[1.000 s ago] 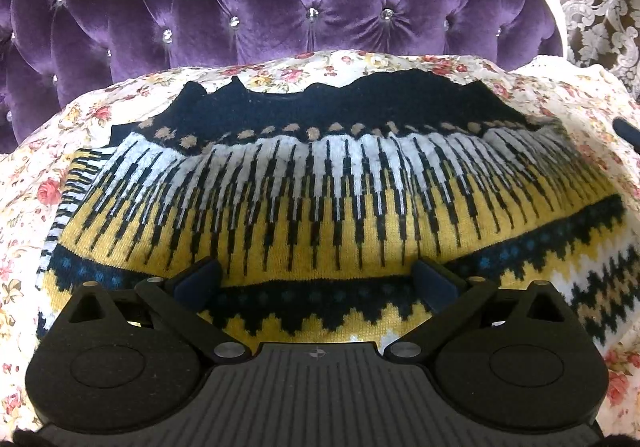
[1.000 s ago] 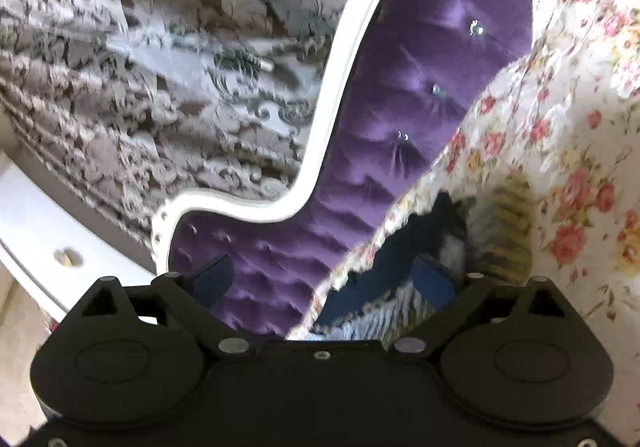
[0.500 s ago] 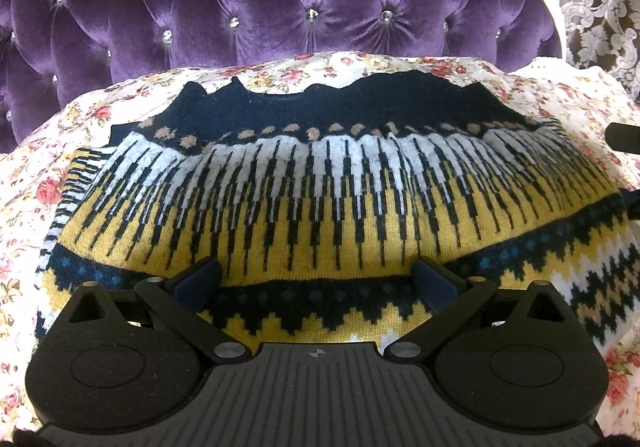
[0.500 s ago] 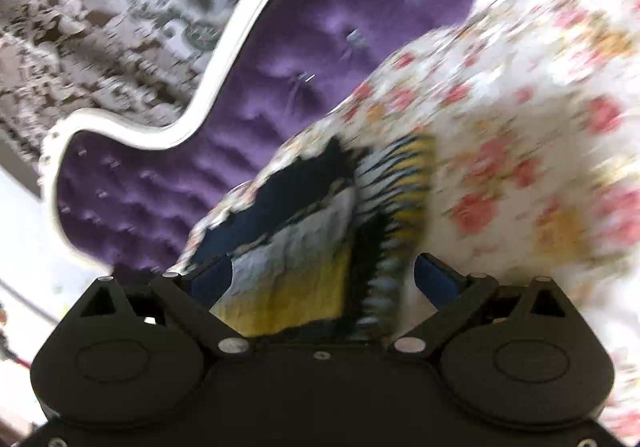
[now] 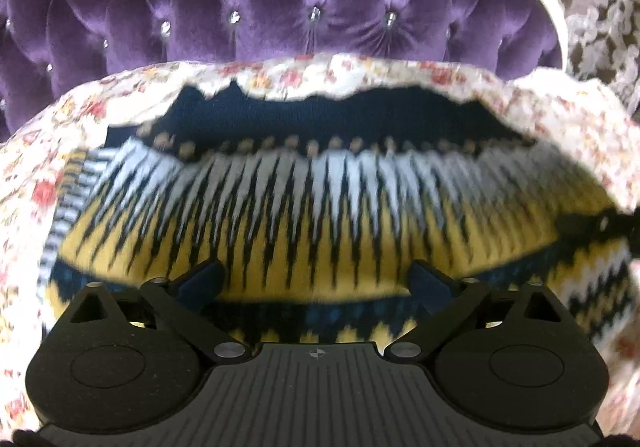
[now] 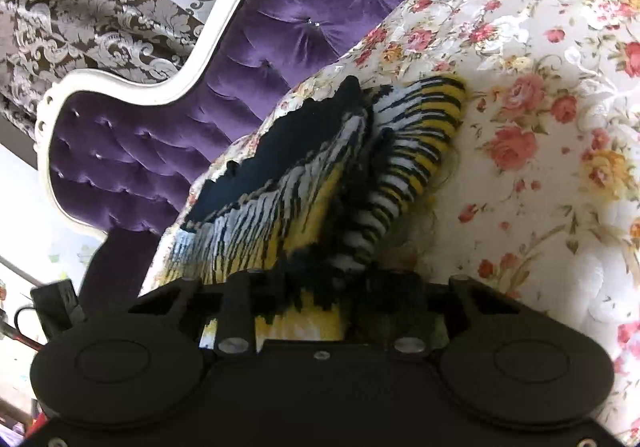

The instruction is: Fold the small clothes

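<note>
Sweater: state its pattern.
Sweater: navy top, white and yellow spiked bands, zigzag hem; clearest in left wrist view.

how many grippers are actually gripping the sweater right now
1: the right gripper is shut on the sweater at its sleeve side. The left gripper is open over the hem.

Knit sweater point(image 5: 320, 215): navy top band, white, yellow, black zigzag stripes; spread flat across frame centre; right edge bunched, lifted point(image 6: 320, 207).

Our left gripper point(image 5: 316, 279) is matte black with a ribbed grey plate, round discs, silver screws and navy fingers point(image 5: 202, 279); our right gripper point(image 6: 320, 287) shows the same black shell.
</note>
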The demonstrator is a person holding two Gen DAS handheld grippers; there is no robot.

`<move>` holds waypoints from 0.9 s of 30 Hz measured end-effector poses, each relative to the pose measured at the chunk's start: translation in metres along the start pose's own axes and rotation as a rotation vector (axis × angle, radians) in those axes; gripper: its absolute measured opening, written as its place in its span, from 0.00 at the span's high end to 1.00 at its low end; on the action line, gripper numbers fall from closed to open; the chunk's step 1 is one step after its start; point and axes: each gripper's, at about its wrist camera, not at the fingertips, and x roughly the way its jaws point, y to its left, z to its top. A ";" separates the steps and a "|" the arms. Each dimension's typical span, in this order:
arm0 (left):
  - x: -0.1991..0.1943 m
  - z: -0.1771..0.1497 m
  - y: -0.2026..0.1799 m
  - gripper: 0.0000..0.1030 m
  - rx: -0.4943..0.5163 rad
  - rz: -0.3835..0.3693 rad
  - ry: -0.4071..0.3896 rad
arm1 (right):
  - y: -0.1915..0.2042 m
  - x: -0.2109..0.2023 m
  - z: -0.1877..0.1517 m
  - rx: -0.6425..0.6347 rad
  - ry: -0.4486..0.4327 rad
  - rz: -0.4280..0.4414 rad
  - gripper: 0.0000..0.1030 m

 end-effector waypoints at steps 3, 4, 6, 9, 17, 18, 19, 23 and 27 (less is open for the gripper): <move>0.003 0.019 -0.006 0.09 0.004 0.026 -0.041 | 0.004 0.001 -0.001 -0.018 -0.003 -0.013 0.55; 0.006 0.025 -0.006 0.09 -0.006 0.033 -0.049 | 0.004 0.000 -0.001 -0.021 -0.003 -0.014 0.55; 0.016 0.034 -0.002 0.09 -0.038 0.047 -0.048 | 0.004 0.000 -0.002 -0.021 -0.005 -0.012 0.55; 0.040 0.041 -0.001 0.09 -0.047 0.086 -0.011 | 0.001 0.001 -0.001 -0.004 -0.008 0.001 0.54; 0.054 0.027 -0.005 0.00 -0.011 0.124 -0.041 | 0.001 0.002 -0.002 0.028 -0.023 0.051 0.39; 0.053 0.027 -0.005 0.00 -0.010 0.121 -0.038 | 0.002 0.002 -0.002 0.025 -0.025 0.060 0.35; 0.053 0.027 -0.005 0.00 -0.009 0.120 -0.036 | 0.003 0.002 -0.003 0.020 -0.028 0.072 0.33; 0.053 0.027 -0.007 0.00 -0.011 0.124 -0.038 | 0.008 0.005 -0.005 0.009 -0.044 0.093 0.20; 0.053 0.024 -0.006 0.00 -0.010 0.124 -0.049 | 0.014 0.008 -0.007 -0.013 -0.064 0.115 0.08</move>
